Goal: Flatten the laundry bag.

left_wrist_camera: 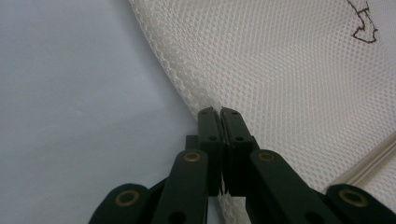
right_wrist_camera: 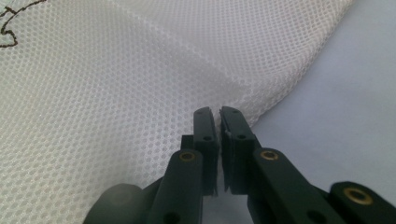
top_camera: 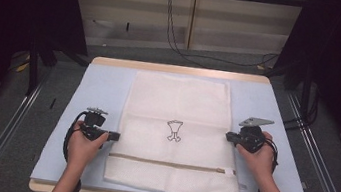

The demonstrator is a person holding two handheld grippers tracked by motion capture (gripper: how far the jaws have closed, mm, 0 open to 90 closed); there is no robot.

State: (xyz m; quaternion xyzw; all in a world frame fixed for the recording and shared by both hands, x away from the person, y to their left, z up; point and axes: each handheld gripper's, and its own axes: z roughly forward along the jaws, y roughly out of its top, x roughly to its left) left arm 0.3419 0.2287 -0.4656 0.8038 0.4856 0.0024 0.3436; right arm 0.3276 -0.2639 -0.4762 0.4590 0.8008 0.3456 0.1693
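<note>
A white mesh laundry bag (top_camera: 180,102) lies flat on the pale blue mat (top_camera: 105,82), with a small dark outline drawing (top_camera: 174,130) at its middle and a zipper (top_camera: 169,164) across its near end. My left gripper (top_camera: 116,136) is at the bag's left edge, its jaws pressed together on the mesh hem (left_wrist_camera: 205,95). At the bag's right edge my right gripper (top_camera: 228,136) is likewise shut, with mesh (right_wrist_camera: 140,93) pinched between its pads. In the gripper views the left gripper (left_wrist_camera: 219,112) and right gripper (right_wrist_camera: 218,111) each show a sliver of fabric between the closed jaws.
The mat covers a wooden table (top_camera: 182,70). Bare mat shows left (left_wrist_camera: 84,93) and right (right_wrist_camera: 345,93) of the bag. Metal rails (top_camera: 8,123) run along both sides, and black cables (top_camera: 177,36) trail over the floor behind.
</note>
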